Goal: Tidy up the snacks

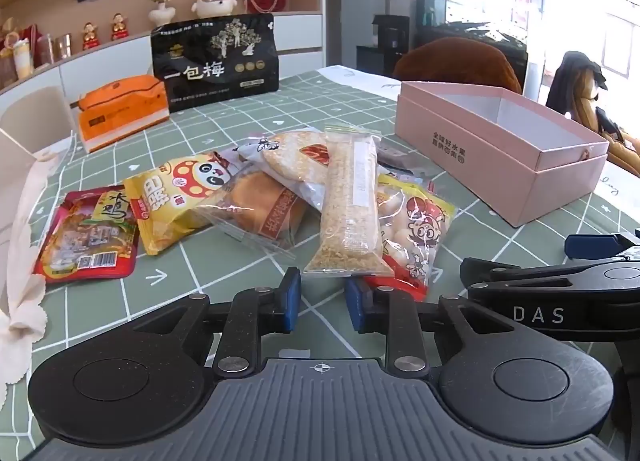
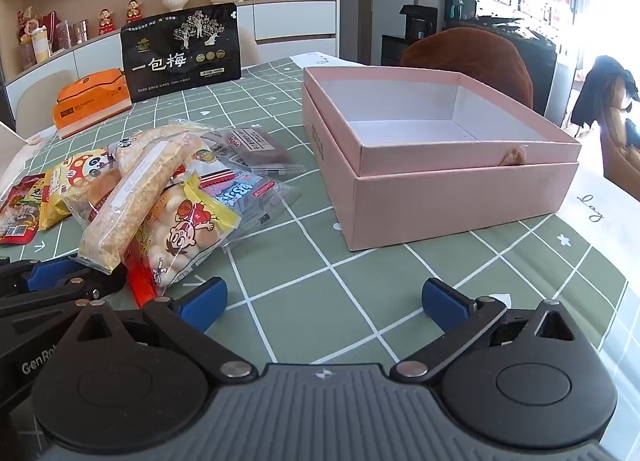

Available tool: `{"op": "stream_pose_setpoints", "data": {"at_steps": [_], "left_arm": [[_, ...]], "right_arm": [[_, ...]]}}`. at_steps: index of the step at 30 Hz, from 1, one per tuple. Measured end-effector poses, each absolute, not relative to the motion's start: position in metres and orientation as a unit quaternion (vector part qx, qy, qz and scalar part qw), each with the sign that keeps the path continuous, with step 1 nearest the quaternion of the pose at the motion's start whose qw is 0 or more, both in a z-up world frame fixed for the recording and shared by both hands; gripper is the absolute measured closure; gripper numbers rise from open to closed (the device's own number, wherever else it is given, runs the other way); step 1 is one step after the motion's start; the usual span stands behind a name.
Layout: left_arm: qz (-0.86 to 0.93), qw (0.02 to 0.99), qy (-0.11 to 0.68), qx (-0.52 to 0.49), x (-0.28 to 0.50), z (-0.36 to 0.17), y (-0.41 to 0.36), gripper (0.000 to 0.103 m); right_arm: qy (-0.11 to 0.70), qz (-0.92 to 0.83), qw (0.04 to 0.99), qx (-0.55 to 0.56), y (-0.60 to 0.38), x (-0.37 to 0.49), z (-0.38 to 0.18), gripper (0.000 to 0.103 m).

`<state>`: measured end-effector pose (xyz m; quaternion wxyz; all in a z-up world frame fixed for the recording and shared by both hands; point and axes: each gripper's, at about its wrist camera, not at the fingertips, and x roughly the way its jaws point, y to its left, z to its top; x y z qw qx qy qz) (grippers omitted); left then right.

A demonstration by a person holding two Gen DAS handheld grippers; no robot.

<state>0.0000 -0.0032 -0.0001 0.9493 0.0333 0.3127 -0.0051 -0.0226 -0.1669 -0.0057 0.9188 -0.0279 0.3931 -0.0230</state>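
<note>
1. Lining up my left gripper [image 1: 322, 303] on the near end of the grain bar [image 1: 350, 205], I judge the job is at its start: the pink box [image 2: 460, 201] holds nothing and every snack lies in the heap on the checked tablecloth [image 2: 360, 301].
2. Its jaws stand slightly parted, holding nothing, just short of the bar's sealed edge.
3. My right gripper [image 2: 324, 303] hovers over bare cloth in front of the box, jaws spread wide and empty.
4. Next, I think, the left must ease forward and pinch the bar, which lies across the puff bag [image 1: 416, 229] and the bun [image 1: 256, 205], without dragging them.
5. Writing: the black pouch [image 1: 216, 61] reads "一包梅"; the other gripper's body shows "DAS"; the cloth beside the box says "day". Other labels are too small to read.
</note>
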Motion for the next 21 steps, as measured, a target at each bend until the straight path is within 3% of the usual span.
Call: {"op": "stream_pose_setpoints", "data": {"at_steps": [21], "left_arm": [[-0.010, 0.950, 0.313, 0.016, 0.0001, 0.0003, -0.0011, 0.073]], "right_arm": [[0.393, -0.022, 0.919, -0.025, -0.1673, -0.0232, -0.0055, 0.000]]}}
